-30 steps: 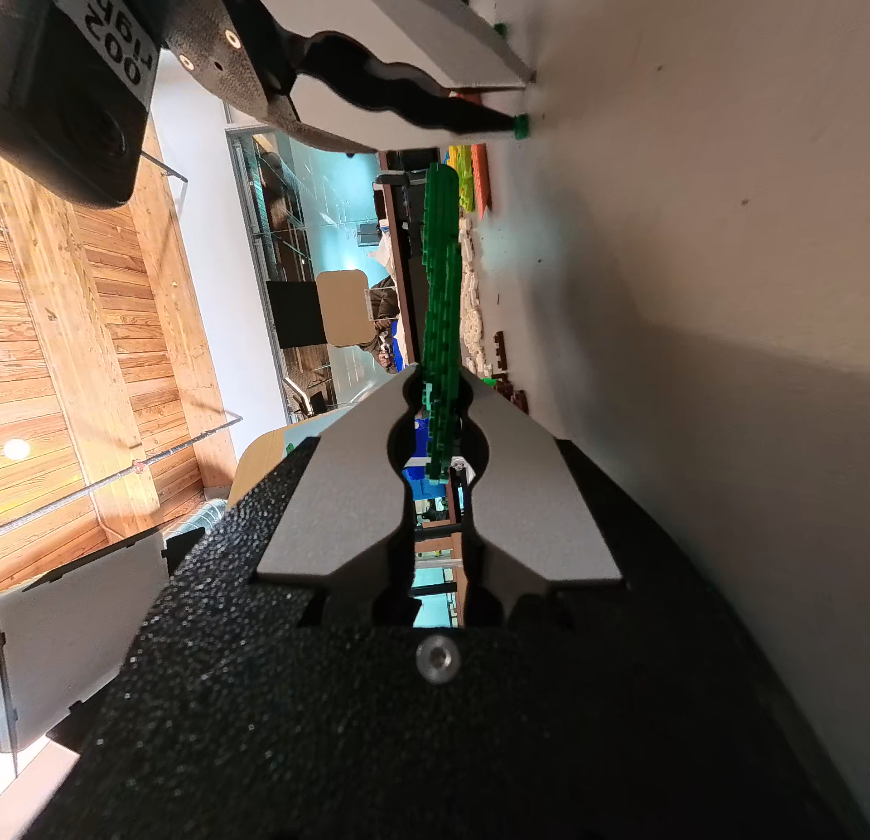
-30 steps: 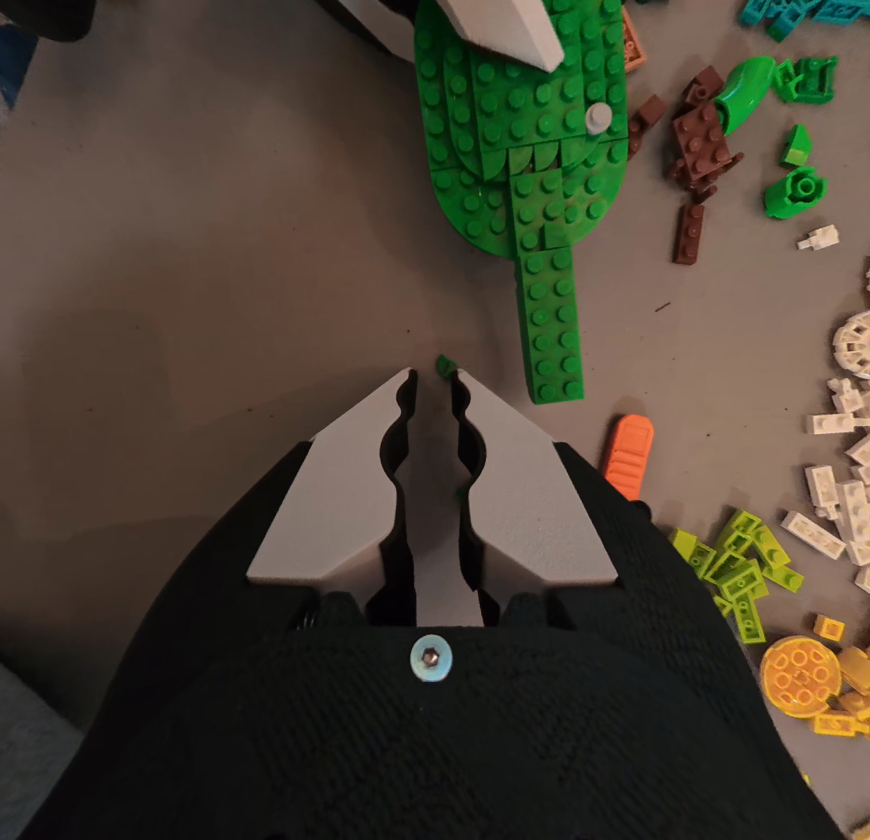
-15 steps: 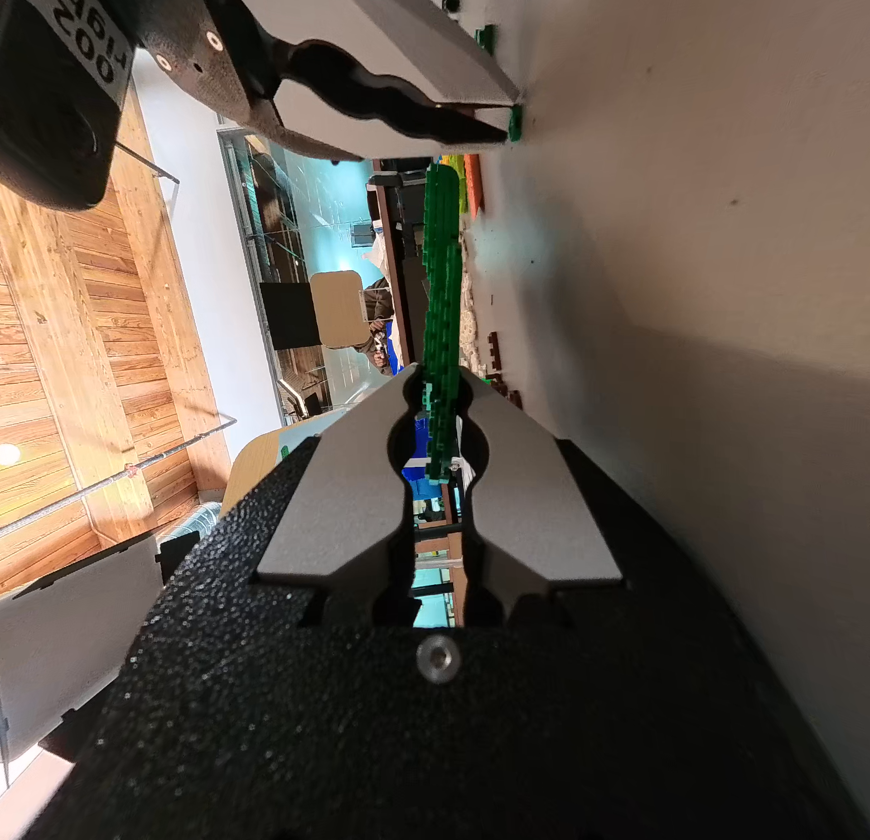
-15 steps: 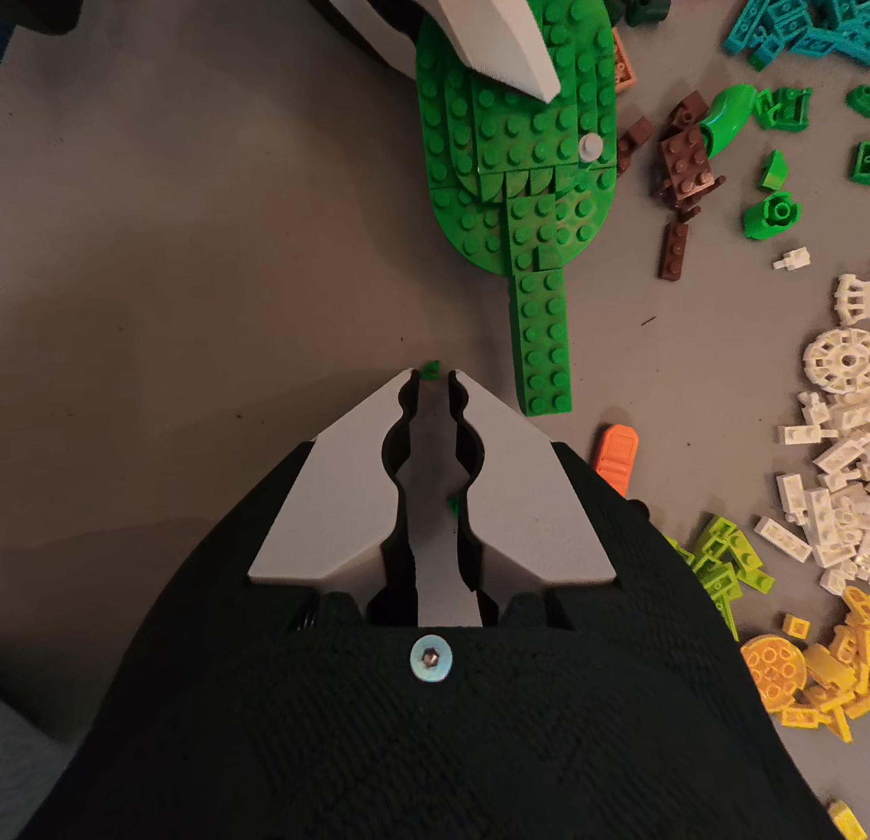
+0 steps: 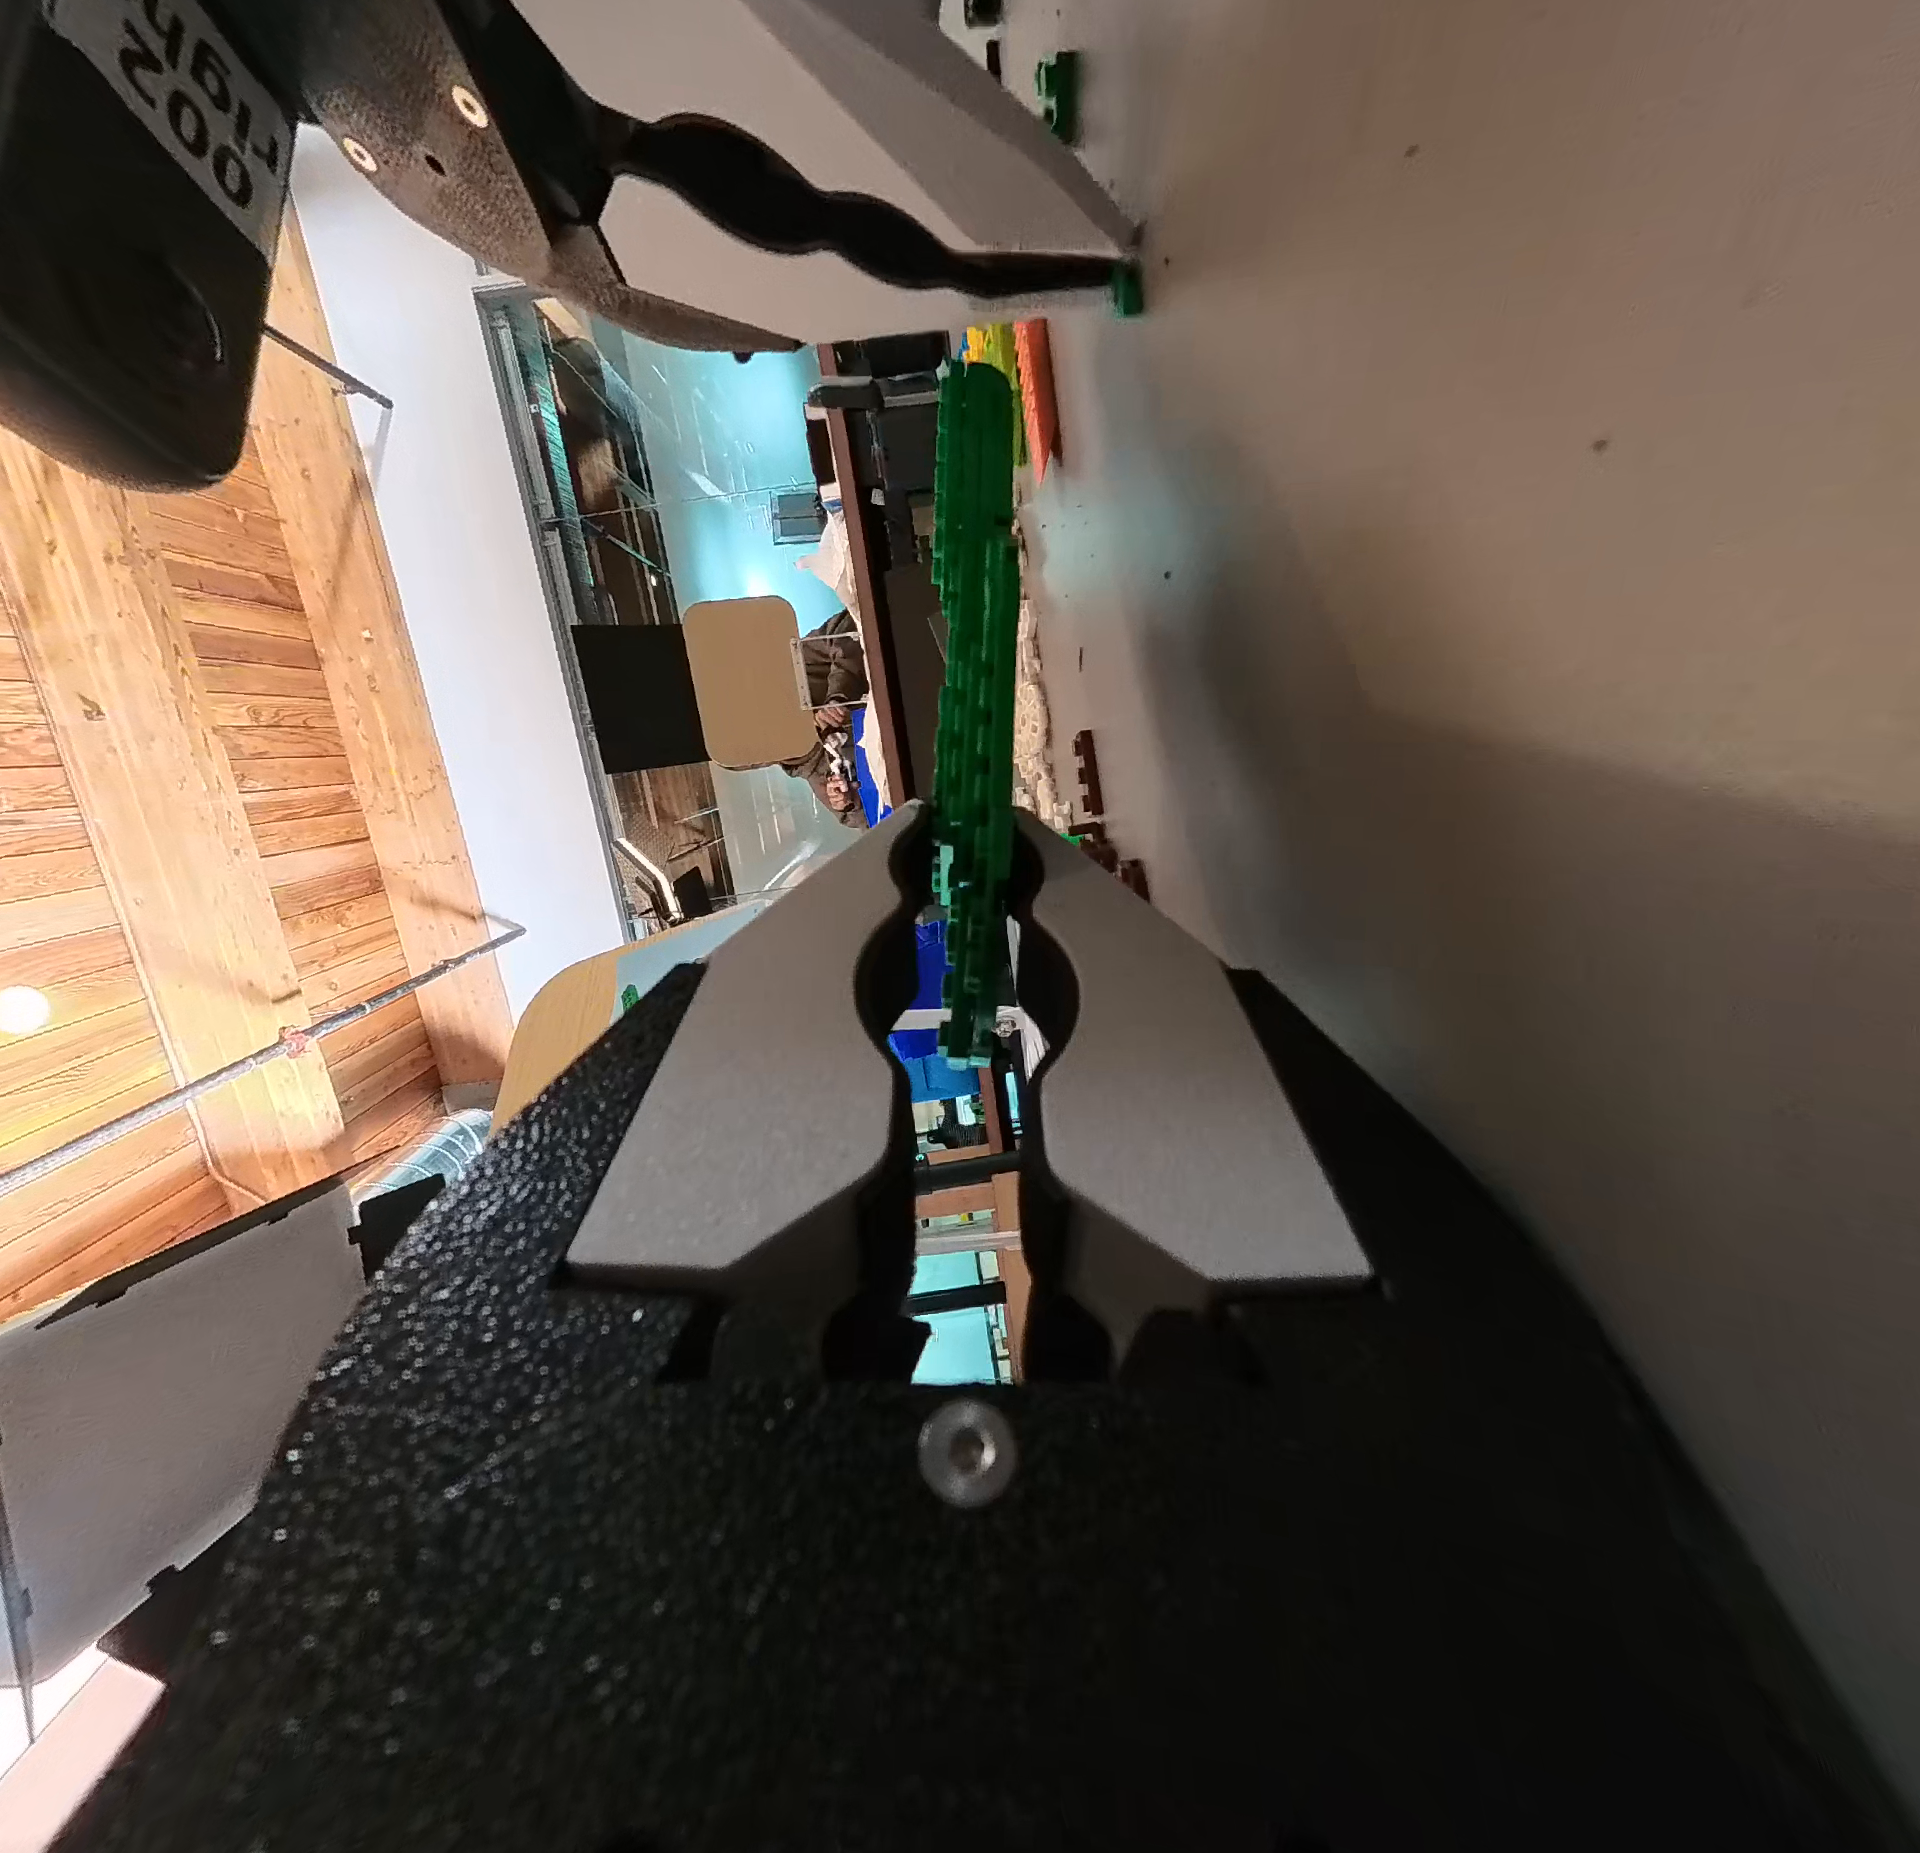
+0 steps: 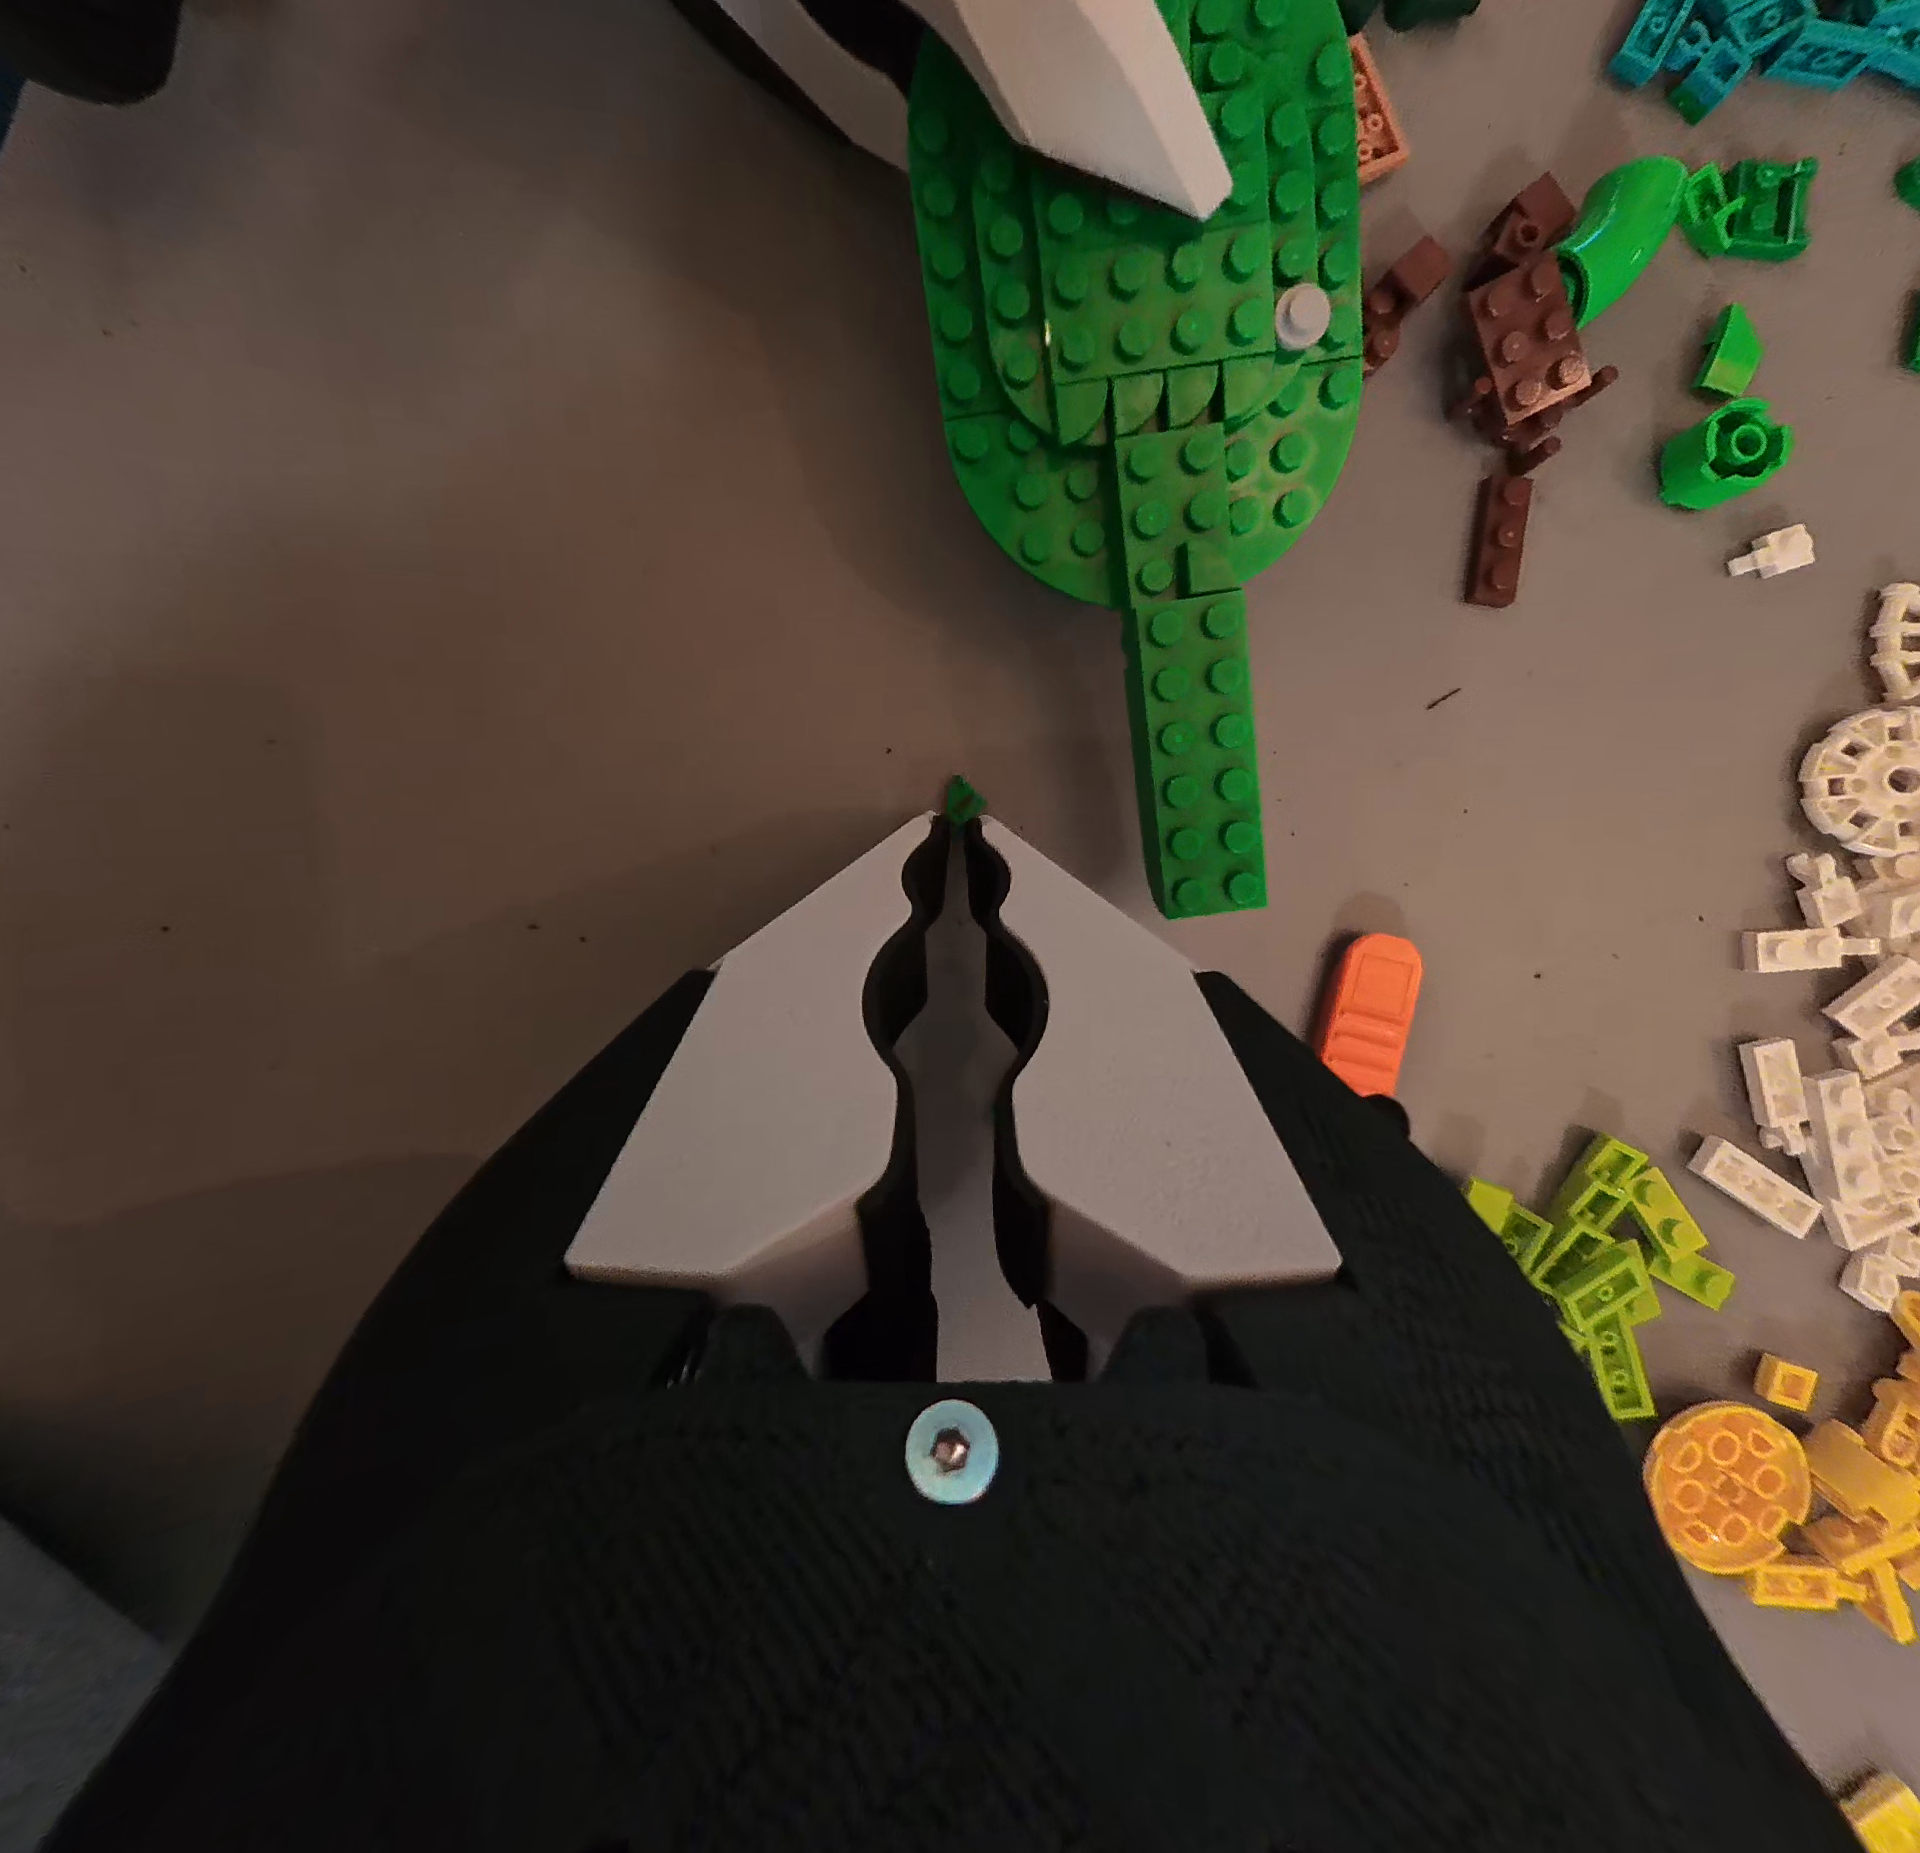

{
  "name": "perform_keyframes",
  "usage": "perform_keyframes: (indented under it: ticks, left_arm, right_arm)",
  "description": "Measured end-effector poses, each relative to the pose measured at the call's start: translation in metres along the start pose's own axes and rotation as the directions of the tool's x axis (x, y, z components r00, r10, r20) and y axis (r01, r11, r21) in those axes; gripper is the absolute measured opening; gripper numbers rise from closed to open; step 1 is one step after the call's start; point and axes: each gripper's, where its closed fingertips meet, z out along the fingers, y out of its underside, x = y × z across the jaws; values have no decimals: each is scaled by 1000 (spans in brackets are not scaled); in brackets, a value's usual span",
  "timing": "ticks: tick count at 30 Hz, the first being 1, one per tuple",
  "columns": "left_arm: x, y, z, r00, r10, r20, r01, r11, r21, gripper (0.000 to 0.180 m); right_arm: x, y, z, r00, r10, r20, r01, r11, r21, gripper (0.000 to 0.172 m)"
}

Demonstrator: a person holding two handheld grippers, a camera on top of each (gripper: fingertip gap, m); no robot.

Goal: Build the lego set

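The left tongs point(image 5: 966, 847) were closed to a narrow gap on the edge of a flat green brick leaf point(image 6: 1132, 349), a studded oval plate with a long stem strip. Both grey fingers point(image 5: 790, 1024) pressed against its sides, and the leaf ran forward from them, standing on edge relative to that camera. In the right wrist view the same leaf lay over the grey tabletop point(image 6: 468, 453), with one left finger across its upper part.

The right tongs point(image 6: 961, 827) were nearly closed, their tips pinching a tiny dark green piece point(image 6: 962, 797) down at the tabletop, just left of the stem's end.

Beside them lay an orange piece point(image 6: 1369, 1014). Brown bricks point(image 6: 1517, 349), white pieces point(image 6: 1860, 1076), lime pieces point(image 6: 1600, 1253), yellow pieces point(image 6: 1745, 1491) and teal pieces point(image 6: 1766, 16) were scattered to the right.
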Motion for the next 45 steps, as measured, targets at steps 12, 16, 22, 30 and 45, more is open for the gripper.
perform_keyframes:
  ticks: [12, 16, 22, 30, 45]
  left_arm:
    - [1, 0, 0, 1000, 1, -3, -1, 1000, 1, 9]
    - [1, 0, 0, 1000, 0, -5, 0, 1000, 0, 9]
    - [1, 0, 0, 1000, 1, -7, -1, 1000, 1, 9]
    - [2, -1, 1, 1000, 4, -9, -4, 1000, 2, 9]
    - [1, -1, 1, 1000, 22, -4, -22, 1000, -13, 9]
  right_arm:
    - [-3, -4, -9, 1000, -11, 6, 11, 999, 34, 9]
    - [-1, 1, -2, 1000, -7, 8, 7, 1000, 13, 11]
    - [-1, -3, 1, 999, -32, 5, 32, 999, 37, 11]
    - [1, -5, 2, 999, -48, -9, 48, 998, 38, 9]
    - [0, -29, -14, 998, -47, -32, 51, 989, 140, 6]
